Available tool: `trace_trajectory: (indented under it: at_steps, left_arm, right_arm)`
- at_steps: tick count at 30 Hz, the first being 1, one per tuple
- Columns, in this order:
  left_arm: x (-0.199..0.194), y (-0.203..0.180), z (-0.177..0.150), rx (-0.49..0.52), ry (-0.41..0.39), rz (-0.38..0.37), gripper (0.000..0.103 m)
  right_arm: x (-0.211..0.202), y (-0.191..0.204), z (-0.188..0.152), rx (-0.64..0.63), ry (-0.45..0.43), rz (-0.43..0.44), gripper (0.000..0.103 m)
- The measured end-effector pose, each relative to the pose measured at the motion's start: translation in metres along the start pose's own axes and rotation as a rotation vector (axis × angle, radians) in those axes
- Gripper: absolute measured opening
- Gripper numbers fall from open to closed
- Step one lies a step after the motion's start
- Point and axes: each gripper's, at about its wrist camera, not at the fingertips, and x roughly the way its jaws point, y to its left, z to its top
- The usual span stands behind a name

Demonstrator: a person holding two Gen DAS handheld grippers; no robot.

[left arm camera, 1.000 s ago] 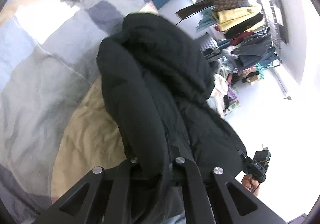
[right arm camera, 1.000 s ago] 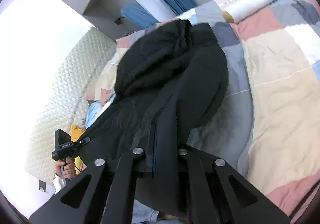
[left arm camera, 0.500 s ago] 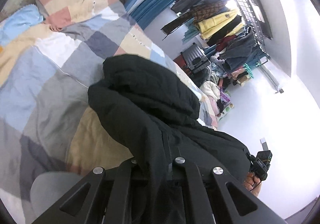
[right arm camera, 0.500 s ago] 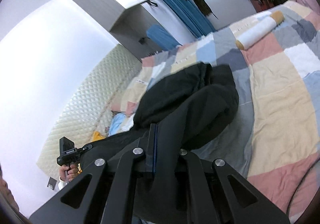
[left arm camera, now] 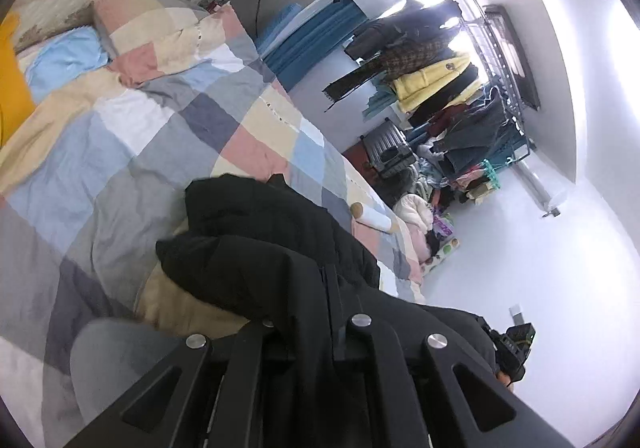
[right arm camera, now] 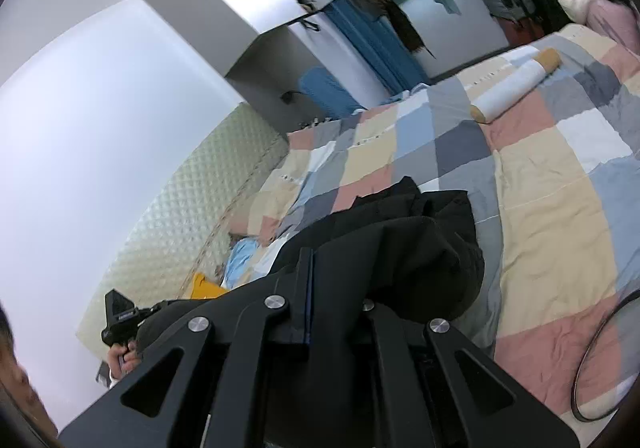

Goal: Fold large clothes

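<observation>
A large black padded jacket (left arm camera: pixel 260 232) hangs between both grippers, and its far end rests bunched on the patchwork quilt (left arm camera: pixel 160 136). My left gripper (left arm camera: pixel 330 288) is shut on the jacket's edge, with fabric draped over its left finger. In the right wrist view the jacket (right arm camera: pixel 420 248) spills over the right finger, and my right gripper (right arm camera: pixel 306 268) is shut on another part of its edge. Each view shows the other hand-held gripper at the far end of the stretched cloth: the right one (left arm camera: pixel 514 344) and the left one (right arm camera: pixel 120 318).
A white roll with brown ends (right arm camera: pixel 516 86) lies on the quilt (right arm camera: pixel 560 208) beyond the jacket. Pillows (left arm camera: pixel 64 56) sit by the padded headboard (right arm camera: pixel 180 228). A crowded clothes rack (left arm camera: pixel 448 88), a suitcase (left arm camera: pixel 388 148) and heaped garments stand past the bed's foot.
Both grippers have risen and drawn back, lifting the held edge of the jacket. The jacket now fills less of each view and more of the bed and room shows.
</observation>
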Motion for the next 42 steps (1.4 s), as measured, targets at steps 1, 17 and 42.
trace_trajectory:
  at_steps: [1, 17, 42]
  left_arm:
    - [0.007, -0.003, 0.009, 0.001, 0.002, 0.009, 0.005]
    - [0.148, -0.050, 0.136, 0.089, -0.082, 0.266, 0.006]
    - [0.396, 0.040, 0.174, 0.126, 0.068, 0.602, 0.008]
  right_arm:
    - [0.006, -0.005, 0.008, 0.018, -0.002, -0.011, 0.006]
    - [0.114, -0.076, 0.125, 0.250, -0.037, -0.199, 0.006]
    - [0.297, -0.209, 0.128, 0.343, 0.144, -0.526, 0.006]
